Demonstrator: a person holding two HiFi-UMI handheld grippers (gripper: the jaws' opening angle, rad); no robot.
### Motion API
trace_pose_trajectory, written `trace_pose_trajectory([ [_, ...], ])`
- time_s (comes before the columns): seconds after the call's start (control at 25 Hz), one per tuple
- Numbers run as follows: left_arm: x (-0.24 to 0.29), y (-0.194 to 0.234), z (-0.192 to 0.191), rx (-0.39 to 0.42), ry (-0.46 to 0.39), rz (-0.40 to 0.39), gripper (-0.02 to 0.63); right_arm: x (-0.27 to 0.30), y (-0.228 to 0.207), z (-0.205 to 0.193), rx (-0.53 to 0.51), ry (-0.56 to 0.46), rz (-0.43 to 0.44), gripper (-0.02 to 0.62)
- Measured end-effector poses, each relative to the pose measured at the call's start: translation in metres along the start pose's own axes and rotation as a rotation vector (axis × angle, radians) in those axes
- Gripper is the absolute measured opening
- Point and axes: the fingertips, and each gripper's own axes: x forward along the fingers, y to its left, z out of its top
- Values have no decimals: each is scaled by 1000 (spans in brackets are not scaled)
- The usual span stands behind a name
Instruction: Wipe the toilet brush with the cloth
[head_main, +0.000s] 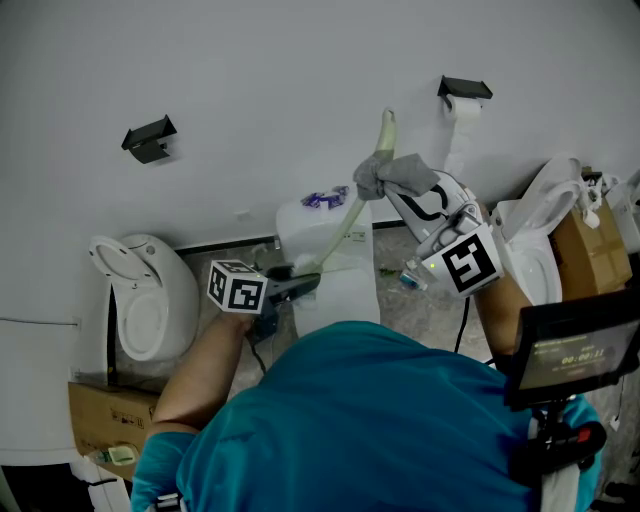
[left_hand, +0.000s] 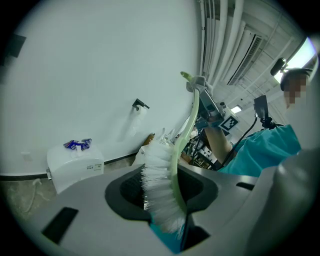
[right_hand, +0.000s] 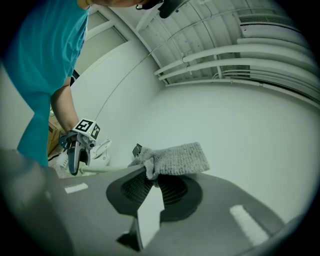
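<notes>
The toilet brush has a pale green handle (head_main: 350, 222) and white bristles (left_hand: 159, 186). My left gripper (head_main: 298, 286) is shut on the brush head, and the bristles (left_hand: 159, 186) sit between the jaws of the left gripper (left_hand: 167, 205). The handle (left_hand: 192, 117) slants up and to the right. The grey cloth (head_main: 392, 175) is wrapped round the handle near its upper end. My right gripper (head_main: 388, 190) is shut on the cloth. In the right gripper view the cloth (right_hand: 174, 159) bunches over the jaws of the right gripper (right_hand: 152, 182), and the handle (right_hand: 102, 170) leads left to the left gripper (right_hand: 75, 152).
A white toilet tank (head_main: 322, 232) with a small blue packet (head_main: 325, 198) stands ahead at the wall. An open toilet (head_main: 142, 300) is at the left, another (head_main: 545, 235) at the right. A paper roll holder (head_main: 463, 90) hangs on the wall. A cardboard box (head_main: 108, 415) lies low left.
</notes>
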Motion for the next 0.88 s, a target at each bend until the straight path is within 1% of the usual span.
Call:
trace_pose_trajectory([
  [0.44, -5, 2, -3, 51, 9, 22, 153, -5, -19, 4, 48, -35, -38, 35],
  [0.64, -7, 4, -5, 83, 14, 39, 153, -9, -27, 5, 100, -65, -57, 35],
  [0.88, -9, 4, -8, 101, 19, 47, 153, -13, -36, 4, 167, -79, -68, 35],
])
